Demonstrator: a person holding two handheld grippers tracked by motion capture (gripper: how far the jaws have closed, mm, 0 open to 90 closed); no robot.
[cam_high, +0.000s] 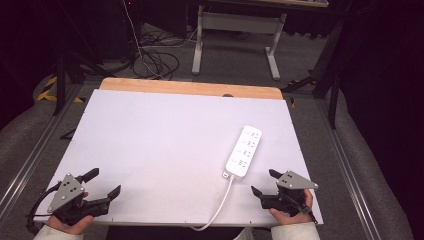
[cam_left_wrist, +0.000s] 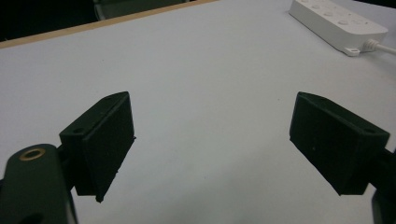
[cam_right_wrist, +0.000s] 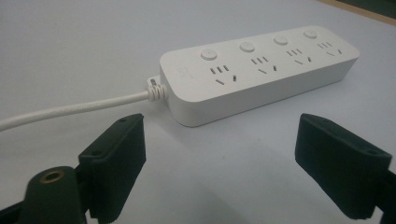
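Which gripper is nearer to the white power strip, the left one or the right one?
The right gripper is nearer, just beside the power strip's cable end, jaws open. The left gripper is far across the table at the near-left corner, also open.

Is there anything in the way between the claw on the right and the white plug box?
No, nothing visible blocks it. The right gripper sits with its jaws open and empty, just short of the power strip. Only bare white table lies between them. The strip's white cable trails off to the side toward the table's near edge.
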